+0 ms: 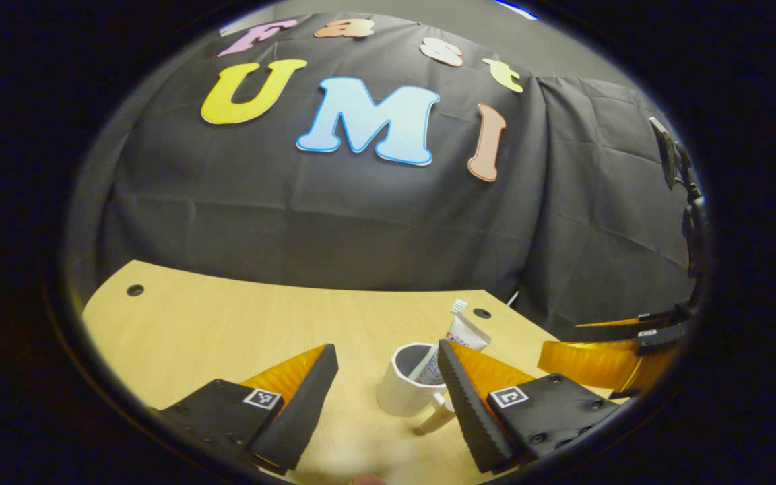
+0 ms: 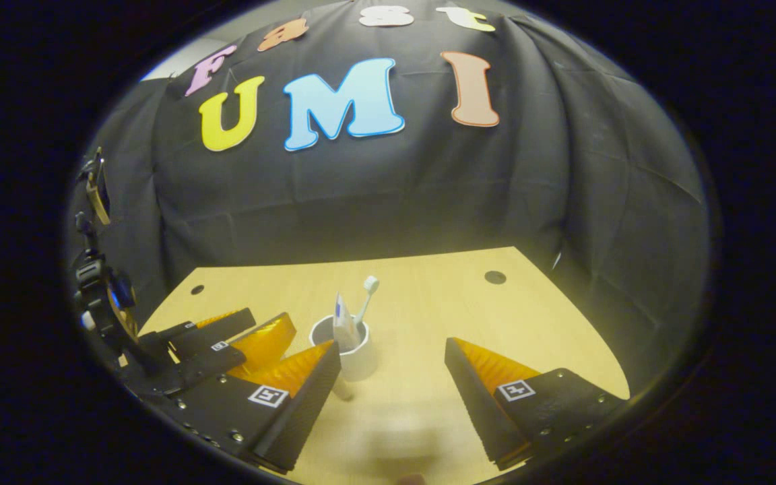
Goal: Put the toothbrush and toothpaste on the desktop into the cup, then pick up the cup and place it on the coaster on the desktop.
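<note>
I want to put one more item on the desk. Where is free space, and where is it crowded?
Bare wood lies left of the cup, out to the desk hole, and right of the cup toward the other hole. It is crowded at the cup, where the left gripper and right gripper close in.

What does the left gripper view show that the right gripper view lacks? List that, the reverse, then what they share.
Left gripper view: the handle of the cup, and the right gripper, open, off to the side. Right gripper view: the left gripper, open, beside the cup. Shared: the cup holding the toothbrush and toothpaste, standing on the wooden desktop.
</note>
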Demonstrator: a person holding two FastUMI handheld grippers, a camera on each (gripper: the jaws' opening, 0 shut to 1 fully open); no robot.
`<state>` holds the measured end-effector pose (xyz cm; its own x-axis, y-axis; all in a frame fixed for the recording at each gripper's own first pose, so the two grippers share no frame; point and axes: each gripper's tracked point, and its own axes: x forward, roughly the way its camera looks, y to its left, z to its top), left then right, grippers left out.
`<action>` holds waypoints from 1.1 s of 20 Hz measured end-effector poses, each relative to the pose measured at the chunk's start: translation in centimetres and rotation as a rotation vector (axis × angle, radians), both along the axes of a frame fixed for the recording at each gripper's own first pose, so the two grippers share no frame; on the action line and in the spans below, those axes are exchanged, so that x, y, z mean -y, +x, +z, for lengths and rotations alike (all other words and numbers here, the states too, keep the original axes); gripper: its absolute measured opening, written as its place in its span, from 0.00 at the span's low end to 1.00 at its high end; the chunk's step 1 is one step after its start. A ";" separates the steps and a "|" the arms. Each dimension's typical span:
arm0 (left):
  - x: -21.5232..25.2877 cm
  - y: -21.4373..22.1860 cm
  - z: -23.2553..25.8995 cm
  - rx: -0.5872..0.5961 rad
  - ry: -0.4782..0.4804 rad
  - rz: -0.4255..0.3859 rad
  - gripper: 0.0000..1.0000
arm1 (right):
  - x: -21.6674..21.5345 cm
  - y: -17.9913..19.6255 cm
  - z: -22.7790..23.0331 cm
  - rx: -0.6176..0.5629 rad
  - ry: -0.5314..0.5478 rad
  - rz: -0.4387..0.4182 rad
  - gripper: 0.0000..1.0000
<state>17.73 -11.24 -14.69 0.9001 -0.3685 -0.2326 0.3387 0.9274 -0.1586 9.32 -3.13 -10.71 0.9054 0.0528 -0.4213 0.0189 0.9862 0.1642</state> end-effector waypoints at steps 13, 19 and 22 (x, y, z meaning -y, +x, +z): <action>-6.3 -5.0 3.5 -0.010 0.025 0.145 0.96 | -6.2 1.6 -5.7 -0.318 0.075 0.126 0.97; -8.1 -6.6 4.0 -0.009 0.080 0.185 0.96 | -6.8 2.7 -8.4 -0.468 0.005 0.134 0.97; -8.8 -7.1 4.2 -0.017 0.103 0.168 0.96 | -6.6 3.7 -9.5 -0.538 -0.046 0.125 0.97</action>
